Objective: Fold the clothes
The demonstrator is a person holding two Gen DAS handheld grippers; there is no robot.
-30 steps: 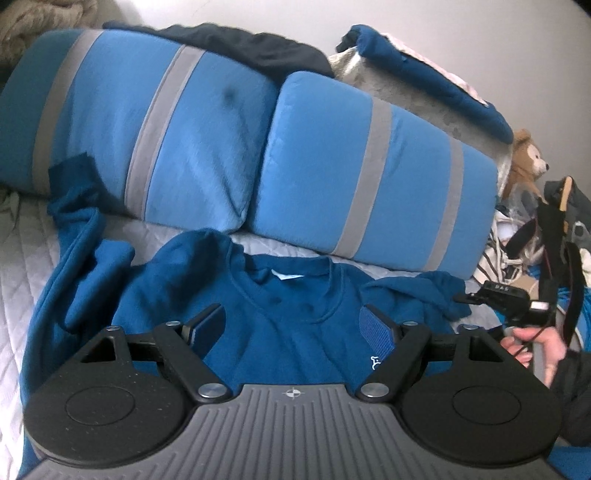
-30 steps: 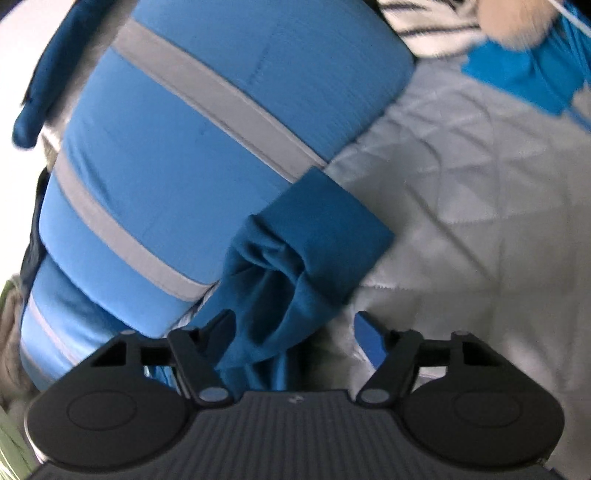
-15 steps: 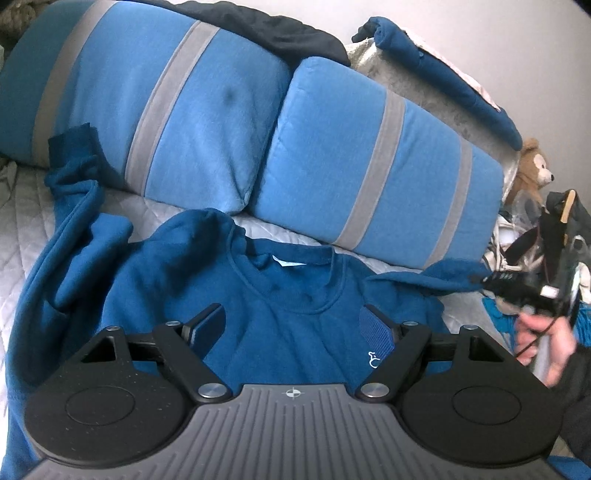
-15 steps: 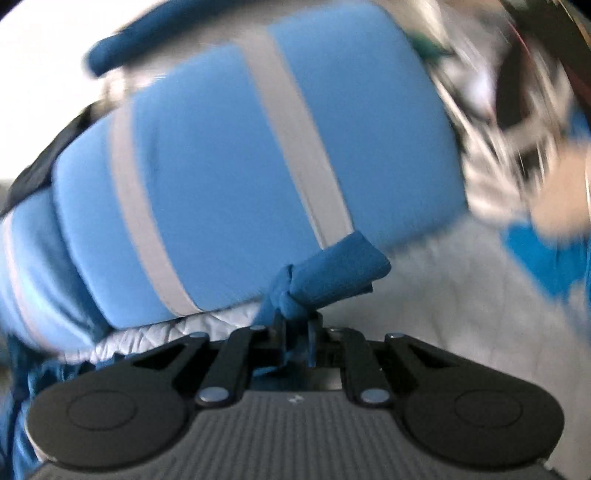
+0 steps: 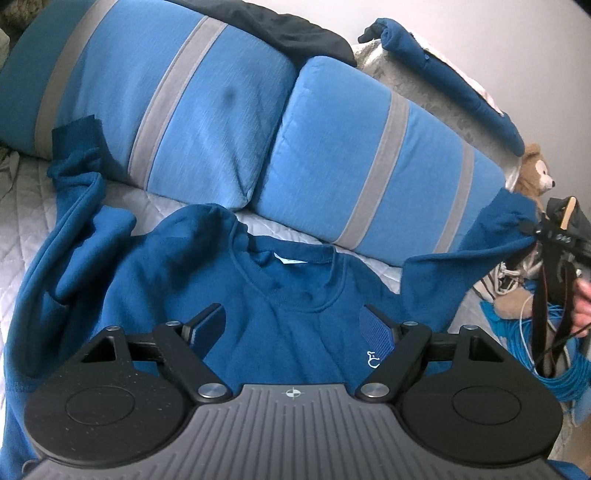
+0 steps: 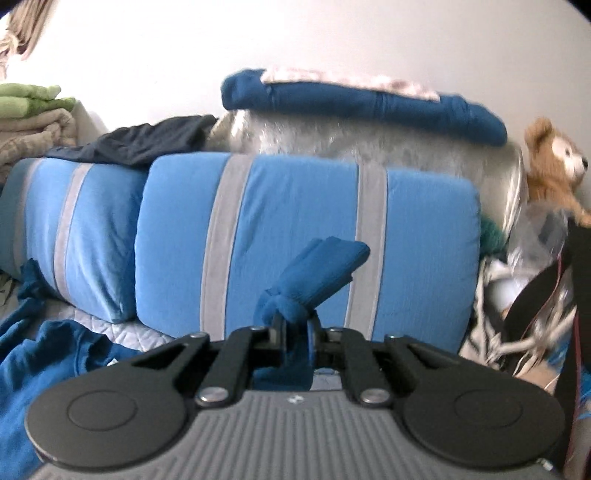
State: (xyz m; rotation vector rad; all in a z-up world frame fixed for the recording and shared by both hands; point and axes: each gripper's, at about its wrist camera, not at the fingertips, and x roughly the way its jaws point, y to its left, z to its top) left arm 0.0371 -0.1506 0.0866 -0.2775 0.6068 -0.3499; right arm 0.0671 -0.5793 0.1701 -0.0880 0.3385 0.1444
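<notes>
A dark blue sweatshirt [image 5: 288,295] lies face up on the grey quilted bed [image 5: 26,229], collar toward the pillows. My left gripper [image 5: 293,325] is open and empty, hovering over its chest. Its one sleeve [image 5: 70,206] lies crumpled at the left. My right gripper [image 6: 295,325] is shut on the other sleeve's cuff [image 6: 317,269] and holds it raised in front of the pillow; in the left wrist view this sleeve [image 5: 480,240] stretches up to the right.
Two blue pillows with grey stripes [image 5: 207,107] [image 5: 373,166] stand along the bed's far side. Dark clothes [image 5: 295,33] and a rolled blue garment [image 6: 362,107] lie on top behind. A teddy bear [image 6: 550,162], straps and blue cable [image 5: 546,347] clutter the right side.
My right gripper shut on the sleeve cuff and lifted it up and out to the right, stretching the sleeve. My left gripper stayed open over the chest.
</notes>
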